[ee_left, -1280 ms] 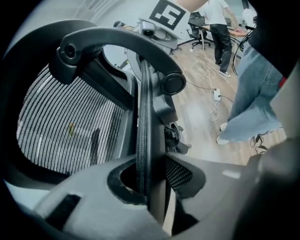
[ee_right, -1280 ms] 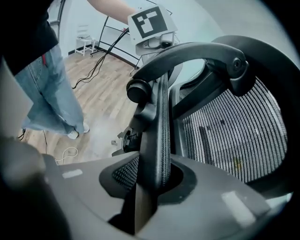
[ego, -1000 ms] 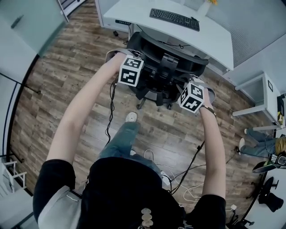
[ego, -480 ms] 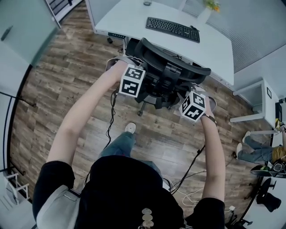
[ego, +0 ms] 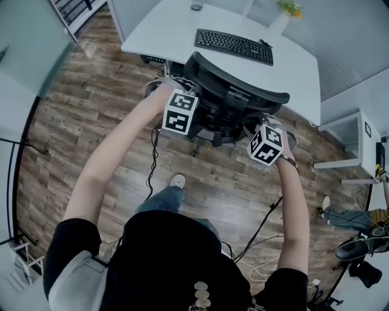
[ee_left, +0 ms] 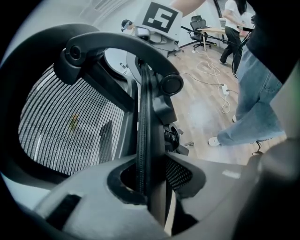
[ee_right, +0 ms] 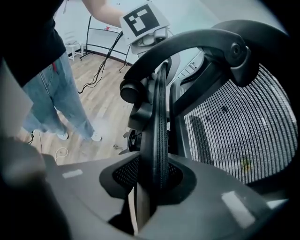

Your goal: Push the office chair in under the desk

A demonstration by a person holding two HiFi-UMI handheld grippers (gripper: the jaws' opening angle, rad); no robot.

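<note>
Left gripper (ee_left: 151, 187), right gripper (ee_right: 152, 187): each clamped on backrest rim (ee_left: 143, 117) of office chair (ego: 234, 100). Chair upper centre of frame, at desk (ego: 298, 67) edge. Risk: uneven push swivels chair, jamming it against desk.

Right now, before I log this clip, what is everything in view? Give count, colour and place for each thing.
office chair: one, black, mesh back, at the desk's near edge
desk: one, white, beyond the chair
keyboard: one, black, on the desk
potted plant: one, white pot, on the desk's far side
side unit: one, white, right of the desk
floor: brown wood planks
cables: several, black and white, on the floor near the person
left gripper: one, grey, shut on the chair back's rim
right gripper: one, grey, shut on the opposite rim
</note>
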